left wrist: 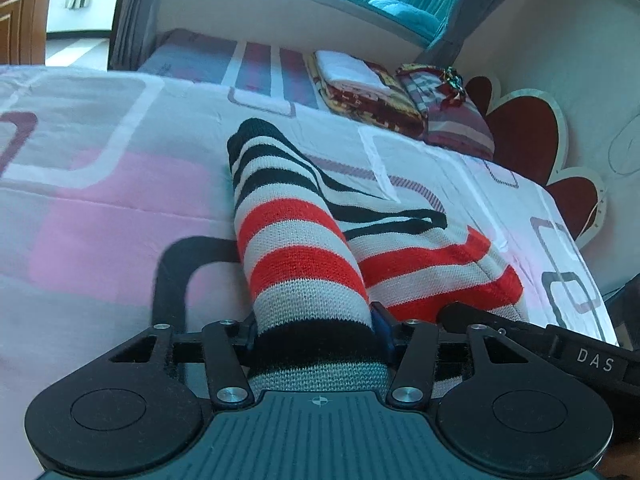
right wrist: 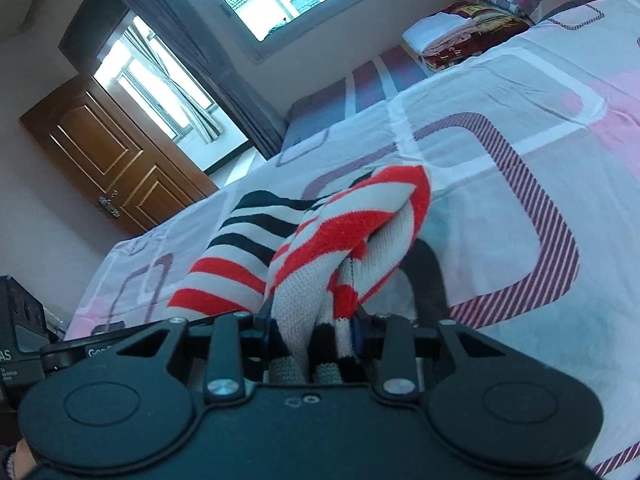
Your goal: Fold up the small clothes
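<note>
Both hand-held grippers are being shown clamped on one striped knit garment (left wrist: 304, 248). By the left gripper (left wrist: 316, 336) a thick rolled band of the knit, red, white and black, is being pinched between matte black fingers with blue pads (left wrist: 379, 322). By the right gripper (right wrist: 310, 328) a bunched, twisted fold of the same cloth is being squeezed, with several layers being pressed together.

Beneath them, a wide bed sheet (left wrist: 100, 208) is being seen stretched smooth, printed in pink, grey and white with rounded rectangles, some outlined in fine diagonal stripes. On it the garment is lying near the middle, its near edge being lifted at the grippers and its far part spreading flat to the right in the left wrist view.

At the far right of the bed, folded blankets (left wrist: 360, 88) are being kept in a soft stack, beside a padded scalloped headboard (left wrist: 528, 132) in dark red. At the far left, a panelled wooden door (right wrist: 116, 156) is being shown.
</note>
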Available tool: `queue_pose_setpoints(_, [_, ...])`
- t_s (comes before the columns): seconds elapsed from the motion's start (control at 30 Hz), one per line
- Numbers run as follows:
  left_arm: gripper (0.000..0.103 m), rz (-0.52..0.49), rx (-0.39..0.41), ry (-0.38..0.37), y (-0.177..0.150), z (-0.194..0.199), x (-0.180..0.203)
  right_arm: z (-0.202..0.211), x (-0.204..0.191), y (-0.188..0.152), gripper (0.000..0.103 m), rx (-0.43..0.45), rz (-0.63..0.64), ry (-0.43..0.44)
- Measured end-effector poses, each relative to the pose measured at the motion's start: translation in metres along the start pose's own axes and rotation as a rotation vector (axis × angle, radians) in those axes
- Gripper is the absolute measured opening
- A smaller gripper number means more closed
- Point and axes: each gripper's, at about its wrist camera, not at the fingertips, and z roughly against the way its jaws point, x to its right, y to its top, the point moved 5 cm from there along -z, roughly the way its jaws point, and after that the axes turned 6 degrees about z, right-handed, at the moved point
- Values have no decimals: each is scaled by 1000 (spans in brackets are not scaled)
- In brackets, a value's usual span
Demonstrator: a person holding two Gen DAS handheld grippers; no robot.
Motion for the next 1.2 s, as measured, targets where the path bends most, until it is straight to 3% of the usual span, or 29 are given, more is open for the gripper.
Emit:
queue_pose_setpoints(0.27, [52,16,56,39,14,42,-46,-10,-46,0,33,24,21,63])
queue_pose_setpoints(0.6, [52,43,99,64,41,88,-155,-60,-138,-19,33,31,29,108])
queue_pose_setpoints(0.83, [52,32,108,95,71,82,-229,-113,-187,-33,33,45,9,119])
queue_pose_setpoints(1.03, [53,59,87,131,74,56,-285,-163,-194,-41,33,16,-26,128])
queue_pose_setpoints(1.07, [57,68,80,127,70,50,-292,-169,-194,-45,33,4,-23,120])
queue_pose_setpoints(1.1, [68,76,84,124,66,47,-298,-177,-192,-48,34,-8,-21,101])
queue_pose_setpoints(1.2, [79,36,111,160,59,42,-299,-189,-179,-60,41,-43,-9,31])
